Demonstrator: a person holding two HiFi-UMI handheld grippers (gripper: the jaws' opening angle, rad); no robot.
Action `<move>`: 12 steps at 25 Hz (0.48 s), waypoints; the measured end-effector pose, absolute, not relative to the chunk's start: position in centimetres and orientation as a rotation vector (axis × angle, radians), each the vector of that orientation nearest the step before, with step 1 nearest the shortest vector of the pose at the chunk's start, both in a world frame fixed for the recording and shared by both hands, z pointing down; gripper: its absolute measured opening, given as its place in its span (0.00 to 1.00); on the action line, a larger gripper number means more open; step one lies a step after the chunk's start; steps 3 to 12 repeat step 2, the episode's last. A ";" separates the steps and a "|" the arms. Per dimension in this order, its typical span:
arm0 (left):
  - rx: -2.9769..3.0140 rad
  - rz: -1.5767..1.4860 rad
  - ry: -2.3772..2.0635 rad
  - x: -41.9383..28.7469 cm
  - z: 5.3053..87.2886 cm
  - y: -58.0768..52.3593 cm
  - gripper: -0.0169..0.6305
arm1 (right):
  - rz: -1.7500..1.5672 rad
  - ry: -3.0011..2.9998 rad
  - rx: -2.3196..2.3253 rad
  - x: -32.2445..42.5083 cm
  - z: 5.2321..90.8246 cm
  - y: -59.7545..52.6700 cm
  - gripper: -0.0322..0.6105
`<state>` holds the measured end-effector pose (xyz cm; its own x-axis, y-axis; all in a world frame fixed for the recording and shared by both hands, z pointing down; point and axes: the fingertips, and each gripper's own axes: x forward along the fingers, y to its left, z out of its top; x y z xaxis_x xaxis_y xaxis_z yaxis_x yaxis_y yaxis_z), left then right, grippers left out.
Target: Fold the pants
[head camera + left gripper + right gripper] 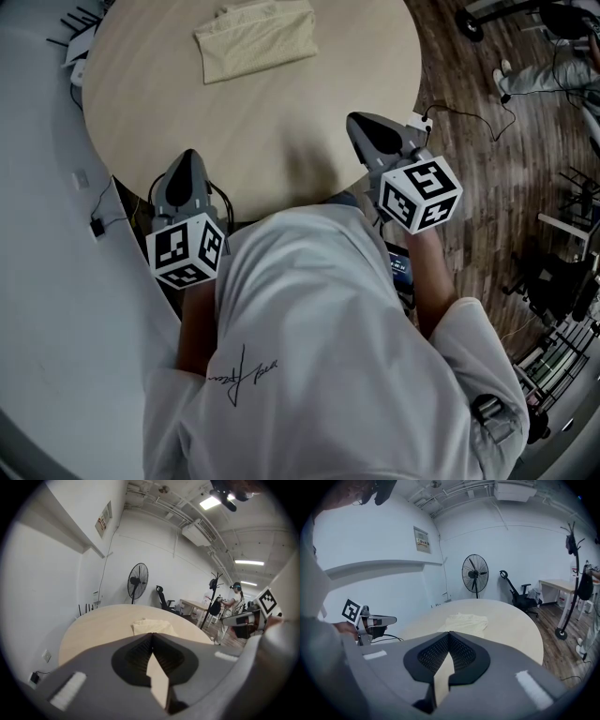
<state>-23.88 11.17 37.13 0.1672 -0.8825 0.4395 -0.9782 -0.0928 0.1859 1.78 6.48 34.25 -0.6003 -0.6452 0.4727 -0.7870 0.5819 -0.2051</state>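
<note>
Already folded, the pants (255,39) lie near the tabletop's (253,141) far edge, long axis along that edge. At the near edge, the left gripper (190,156) and right gripper (362,121) have their jaws together, empty.

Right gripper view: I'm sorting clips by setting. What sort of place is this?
Most likely an office or lab workroom: a pedestal fan, an office chair beside a desk, and a large round table in front.
</note>
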 end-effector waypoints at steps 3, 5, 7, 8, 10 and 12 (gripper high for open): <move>2.007 0.295 -1.762 -24.2 37.2 11.1 0.08 | 0.582 -2.465 1.153 1.7 34.5 6.6 0.05; 2.007 0.295 -1.762 -24.2 37.2 11.1 0.08 | 0.582 -2.465 1.153 1.7 34.5 6.6 0.05; 2.007 0.295 -1.762 -24.2 37.2 11.1 0.08 | 0.582 -2.465 1.153 1.7 34.5 6.6 0.05; 2.007 0.295 -1.762 -24.2 37.2 11.1 0.08 | 0.582 -2.465 1.153 1.7 34.5 6.6 0.05; 2.007 0.295 -1.762 -24.2 37.2 11.1 0.08 | 0.582 -2.465 1.153 1.7 34.5 6.6 0.05; 2.007 0.295 -1.762 -24.2 37.2 11.1 0.08 | 0.582 -2.465 1.153 1.7 34.5 6.6 0.05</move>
